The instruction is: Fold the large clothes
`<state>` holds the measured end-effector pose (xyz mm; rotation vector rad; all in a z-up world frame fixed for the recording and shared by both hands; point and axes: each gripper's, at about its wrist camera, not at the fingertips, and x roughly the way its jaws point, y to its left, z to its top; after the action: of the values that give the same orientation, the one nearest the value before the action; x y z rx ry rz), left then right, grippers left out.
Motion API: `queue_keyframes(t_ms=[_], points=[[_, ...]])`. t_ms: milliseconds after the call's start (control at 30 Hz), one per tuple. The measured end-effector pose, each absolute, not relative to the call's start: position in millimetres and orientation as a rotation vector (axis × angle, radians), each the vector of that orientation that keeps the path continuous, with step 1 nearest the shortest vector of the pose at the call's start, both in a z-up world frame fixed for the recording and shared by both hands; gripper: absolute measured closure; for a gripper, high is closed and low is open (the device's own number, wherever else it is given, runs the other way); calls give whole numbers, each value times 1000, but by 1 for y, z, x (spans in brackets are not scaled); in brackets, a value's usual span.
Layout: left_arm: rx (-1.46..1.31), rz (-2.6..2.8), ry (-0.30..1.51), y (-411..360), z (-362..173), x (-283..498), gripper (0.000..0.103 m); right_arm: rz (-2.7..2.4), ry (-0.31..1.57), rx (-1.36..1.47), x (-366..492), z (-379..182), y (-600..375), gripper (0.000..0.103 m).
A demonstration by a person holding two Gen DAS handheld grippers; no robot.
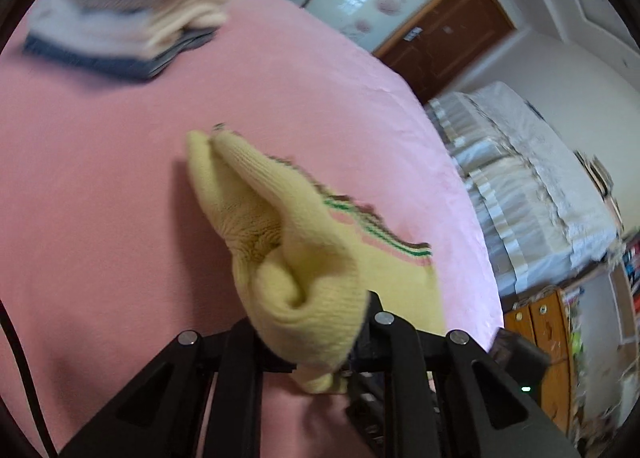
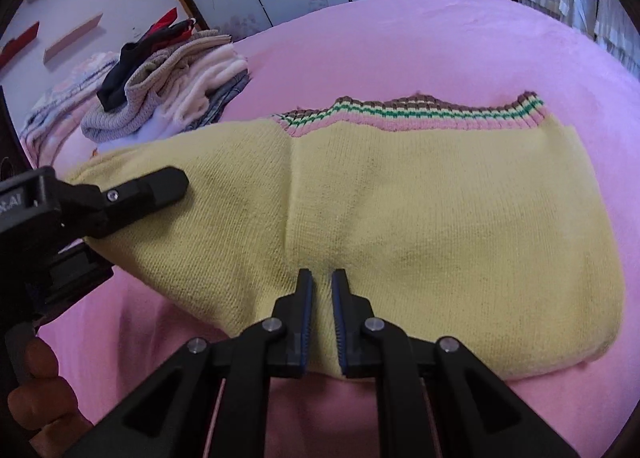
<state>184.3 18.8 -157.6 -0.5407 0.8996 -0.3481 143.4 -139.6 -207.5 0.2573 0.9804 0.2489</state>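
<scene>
Pink bed carries everything. One yellow knit sweater lies across its middle, folded, striped hem on the far edge; its left end is lifted off the bed. One pile of folded clothes sits at the far left of the bed, well apart from the sweater's body, near its left tip; count of pieces in the pile unclear.

Two tongs. Left tongs clamped on a bunched wad of the sweater, knit filling the gap between the fingers. Right tongs nearly closed at the sweater's near edge, narrow slit between the blue pads, yellow knit pinched in that slit. Person's hand visible at lower left, holding the left tool.
</scene>
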Motion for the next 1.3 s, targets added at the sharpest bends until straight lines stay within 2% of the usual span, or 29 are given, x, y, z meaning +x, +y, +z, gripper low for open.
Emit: queue_keyframes(t_ms=[300, 400, 600, 733, 867, 933, 1000, 1033, 1267, 1300], points=[[-247, -544, 872, -87, -127, 188, 88, 300, 993, 544, 123, -205, -191, 93], [-196, -581, 900, -109, -134, 186, 88, 269, 1006, 576, 105, -198, -218, 93], [-80, -614, 1034, -155, -178, 180, 88, 142, 993, 524, 72, -179, -265, 93], [-9, -606, 1029, -159, -187, 169, 88, 71, 980, 485, 60, -174, -284, 93], [-19, -630, 1057, -150, -180, 165, 78, 40, 966, 474, 58, -170, -297, 93], [-57, -653, 1082, -142, -173, 163, 68, 42, 959, 479, 60, -169, -303, 93], [-107, -685, 1103, -131, -164, 157, 49, 53, 954, 474, 61, -165, -305, 93], [-131, -697, 1106, -129, -160, 152, 46, 56, 949, 470, 62, -163, -310, 93], [-176, -613, 1098, -77, -142, 135, 42, 128, 918, 402, 70, -137, -306, 93], [-183, -582, 1106, -68, -144, 138, 42, 136, 923, 385, 73, -136, -302, 90]])
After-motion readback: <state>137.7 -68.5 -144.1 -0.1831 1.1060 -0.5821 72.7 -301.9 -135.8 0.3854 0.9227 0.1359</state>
